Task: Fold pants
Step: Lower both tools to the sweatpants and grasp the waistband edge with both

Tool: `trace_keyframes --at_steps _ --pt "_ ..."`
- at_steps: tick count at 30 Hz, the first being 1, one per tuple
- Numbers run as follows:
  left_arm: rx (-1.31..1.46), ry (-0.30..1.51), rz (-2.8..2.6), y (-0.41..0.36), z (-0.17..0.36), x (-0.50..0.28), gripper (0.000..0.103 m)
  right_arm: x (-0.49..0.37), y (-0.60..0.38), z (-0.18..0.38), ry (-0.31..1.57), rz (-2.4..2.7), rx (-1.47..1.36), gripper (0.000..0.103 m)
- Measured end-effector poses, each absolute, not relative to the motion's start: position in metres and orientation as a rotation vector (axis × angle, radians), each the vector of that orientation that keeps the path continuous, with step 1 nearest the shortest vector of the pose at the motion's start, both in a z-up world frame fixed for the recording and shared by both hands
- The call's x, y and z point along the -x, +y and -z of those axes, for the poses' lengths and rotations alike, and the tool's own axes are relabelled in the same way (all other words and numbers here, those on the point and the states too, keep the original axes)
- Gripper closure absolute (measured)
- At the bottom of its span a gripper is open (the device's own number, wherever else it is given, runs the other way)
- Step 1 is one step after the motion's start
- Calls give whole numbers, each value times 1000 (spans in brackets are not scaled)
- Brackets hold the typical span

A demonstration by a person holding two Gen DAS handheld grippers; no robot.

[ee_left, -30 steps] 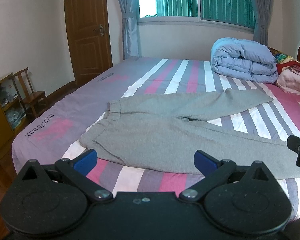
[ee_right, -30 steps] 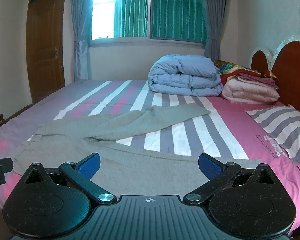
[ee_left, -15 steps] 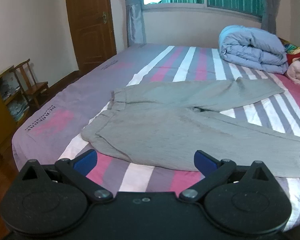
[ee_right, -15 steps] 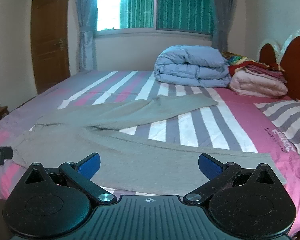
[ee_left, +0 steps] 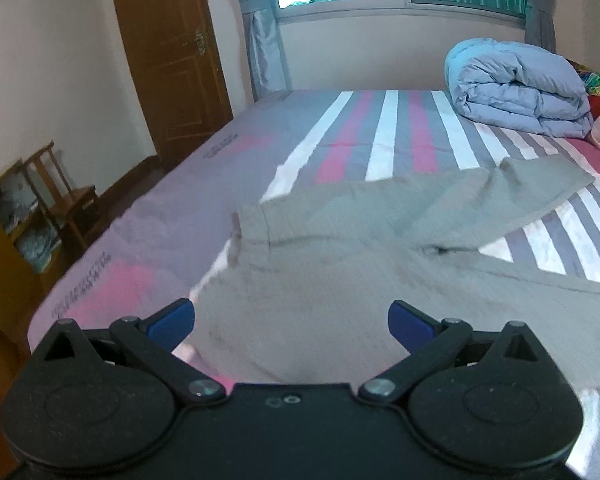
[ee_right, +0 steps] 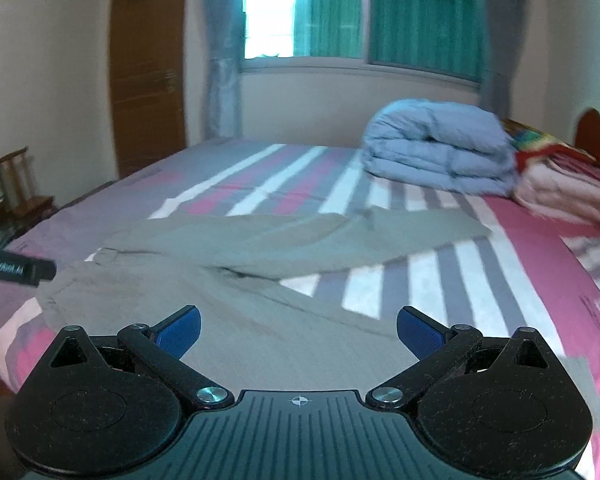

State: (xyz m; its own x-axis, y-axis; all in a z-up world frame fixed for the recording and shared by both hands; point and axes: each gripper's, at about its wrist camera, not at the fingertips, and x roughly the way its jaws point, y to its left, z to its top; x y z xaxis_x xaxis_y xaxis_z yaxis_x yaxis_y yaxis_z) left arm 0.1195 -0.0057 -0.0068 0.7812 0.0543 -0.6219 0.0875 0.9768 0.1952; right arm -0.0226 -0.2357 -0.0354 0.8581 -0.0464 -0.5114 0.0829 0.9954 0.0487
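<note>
Bedroom: bed (ee_left: 236, 168) with a striped pink, grey and white sheet, a window (ee_right: 360, 12) with green curtains behind it, a brown door (ee_left: 168, 48) on the left wall. A folded blue duvet (ee_left: 516, 88) sits at the far side near the headboard, well apart from the work area, with a pink blanket (ee_right: 568, 188) just beside it. A small wooden chair (ee_left: 66, 204) stands on the floor by the bed.

Grey pants (ee_left: 340, 280) lie flat on the bed near its front edge, waistband to the left, the two legs running right and splayed apart in a V. Neither leg is laid over the other; no fold made yet. The flat spread looks intended to give clean edges to grab.

Left gripper (ee_left: 291, 318): blue fingers (ee_left: 172, 320) spread wide, nothing between them, hanging low over the waistband end of the near leg. Cannot tell whether it touches the cloth. Right gripper (ee_right: 298, 326): fingers (ee_right: 420, 332) also spread wide, empty, over the near leg further toward the cuff. The black tip of the left gripper shows at the left edge of the right wrist view, near the waistband.

Judgement: approach stage, one gripper at each end of the near leg, likely so that leg can be lifted evenly and laid over the far one. Cloth is limp; an uneven pinch would probably drag wrinkles into the fold.
</note>
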Motion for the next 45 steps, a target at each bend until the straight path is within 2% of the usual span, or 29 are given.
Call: trace_keyframes --at_steps 10,14,20,24,34,37,39,41,44,45 --pt "-226 712 34 16 10 -220 6 -90 -231 40 584 -105 39 0" --pt "-255 737 52 22 18 -265 12 -135 -230 45 602 -199 61 0" --pt "-341 807 71 29 46 -336 28 -212 -231 57 664 -270 85 0" --pt "-380 833 111 34 68 -375 28 -262 -224 70 694 -317 128 0" --pt "-390 928 367 52 112 -463 26 -390 -206 115 809 -497 277 0" --pt "-432 970 406 56 128 -480 22 -428 -203 127 843 -553 293 0" --pt "-427 994 425 61 137 -490 15 -453 -202 135 868 -577 302 0" --pt "-404 1040 452 66 147 -499 14 -474 -201 142 878 -604 316 0" --pt "-384 1063 442 79 161 -504 5 -499 -198 154 921 -628 326 0" --pt "-357 1068 439 84 164 -505 5 -508 -198 160 932 -640 324 0"
